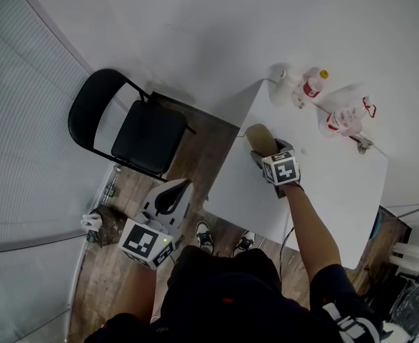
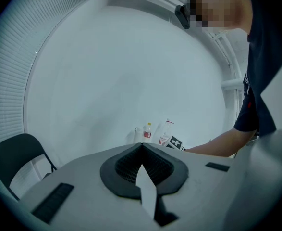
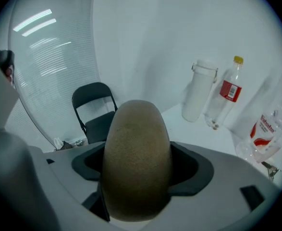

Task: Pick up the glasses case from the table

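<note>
A white table (image 1: pixel 316 191) is set on wood flooring (image 1: pixel 203 148) beside a black folding chair (image 1: pixel 141 131). The tan glasses case (image 3: pixel 137 158) is clamped in the right gripper (image 1: pixel 261 151), seemingly just above the table, arm outstretched. The left gripper (image 1: pixel 168 197) is held low, jaws together.

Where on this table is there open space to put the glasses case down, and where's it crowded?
The table is bare across its middle and near side, from the right gripper holding the glasses case over to the right edge. The far edge is crowded: white container, yellow-capped bottle, crushed clear bottle.
</note>
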### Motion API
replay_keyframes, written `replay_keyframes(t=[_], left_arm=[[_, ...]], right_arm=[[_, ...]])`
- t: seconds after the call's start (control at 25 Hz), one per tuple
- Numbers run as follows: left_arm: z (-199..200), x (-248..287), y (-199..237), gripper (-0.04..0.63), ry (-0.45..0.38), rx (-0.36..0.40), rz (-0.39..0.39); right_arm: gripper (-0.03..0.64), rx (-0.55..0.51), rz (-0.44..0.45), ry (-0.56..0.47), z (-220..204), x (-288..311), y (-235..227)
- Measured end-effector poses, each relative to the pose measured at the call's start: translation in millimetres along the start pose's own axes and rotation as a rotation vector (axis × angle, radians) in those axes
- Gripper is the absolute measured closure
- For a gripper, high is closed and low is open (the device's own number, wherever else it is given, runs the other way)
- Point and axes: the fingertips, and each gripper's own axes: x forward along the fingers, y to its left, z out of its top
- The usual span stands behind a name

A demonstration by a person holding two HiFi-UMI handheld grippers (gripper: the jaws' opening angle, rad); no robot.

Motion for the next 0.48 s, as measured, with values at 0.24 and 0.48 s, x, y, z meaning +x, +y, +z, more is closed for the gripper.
replay_keyframes(t=[0.24,0.48], left_arm=[[25.1,7.3,-28.9,0.575,-0.043,0.039,-0.056],[50.9,17.1,-64.4,0.575,-0.099,0.072,-0.119]], right_arm=[[0.239,0.043,-0.019,-0.226,34.2,-91.6,6.2],[0.239,0.122,-0.038,-0.431,58.8,-195.0,10.1]])
